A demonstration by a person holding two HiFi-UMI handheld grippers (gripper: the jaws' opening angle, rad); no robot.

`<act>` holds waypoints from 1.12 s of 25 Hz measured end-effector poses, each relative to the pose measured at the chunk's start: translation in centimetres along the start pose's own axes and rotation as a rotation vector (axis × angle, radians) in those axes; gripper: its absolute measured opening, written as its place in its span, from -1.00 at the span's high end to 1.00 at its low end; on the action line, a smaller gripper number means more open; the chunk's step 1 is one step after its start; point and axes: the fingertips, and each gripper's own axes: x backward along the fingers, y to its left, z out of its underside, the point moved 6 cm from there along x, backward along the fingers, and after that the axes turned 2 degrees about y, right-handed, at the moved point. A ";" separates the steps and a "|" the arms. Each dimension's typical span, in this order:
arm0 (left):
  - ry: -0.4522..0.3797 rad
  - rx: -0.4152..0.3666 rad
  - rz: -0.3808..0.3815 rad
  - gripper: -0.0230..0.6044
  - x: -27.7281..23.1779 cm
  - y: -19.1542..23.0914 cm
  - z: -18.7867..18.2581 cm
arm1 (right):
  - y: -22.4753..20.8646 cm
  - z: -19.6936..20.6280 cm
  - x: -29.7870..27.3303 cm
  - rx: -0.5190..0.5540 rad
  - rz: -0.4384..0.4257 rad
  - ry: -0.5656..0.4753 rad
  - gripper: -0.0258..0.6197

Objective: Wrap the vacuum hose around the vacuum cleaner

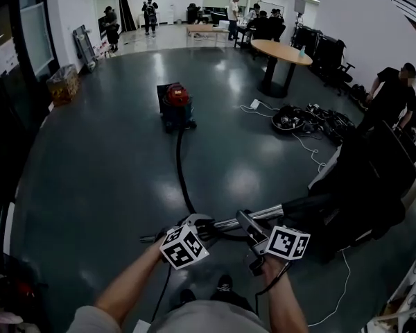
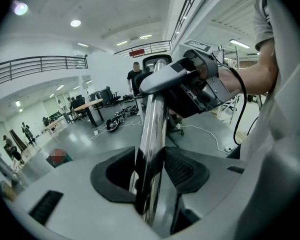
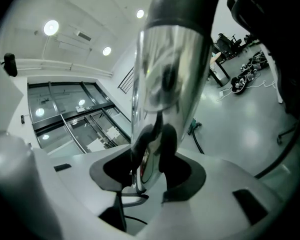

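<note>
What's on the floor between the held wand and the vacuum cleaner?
Nothing visible: from the wand only the hose itself runs over the floor to the vacuum cleaner. The cable pile lies off to the right.

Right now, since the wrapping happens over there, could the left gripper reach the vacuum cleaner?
Probably not. The left gripper is shut on the metal tube close to the person, while the vacuum cleaner stands far across the floor at the hose's other end.
</note>
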 end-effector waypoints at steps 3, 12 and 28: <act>-0.044 0.074 -0.041 0.38 -0.4 0.1 -0.4 | -0.4 -1.1 -0.5 0.012 -0.030 -0.009 0.39; -0.123 0.260 -0.080 0.38 -1.4 -0.9 -2.4 | -1.4 -3.8 -1.4 -0.014 -0.127 -0.103 0.41; -0.172 0.378 -0.056 0.38 -6.7 -1.0 -5.7 | -5.0 -7.3 -1.0 0.000 -0.145 -0.120 0.44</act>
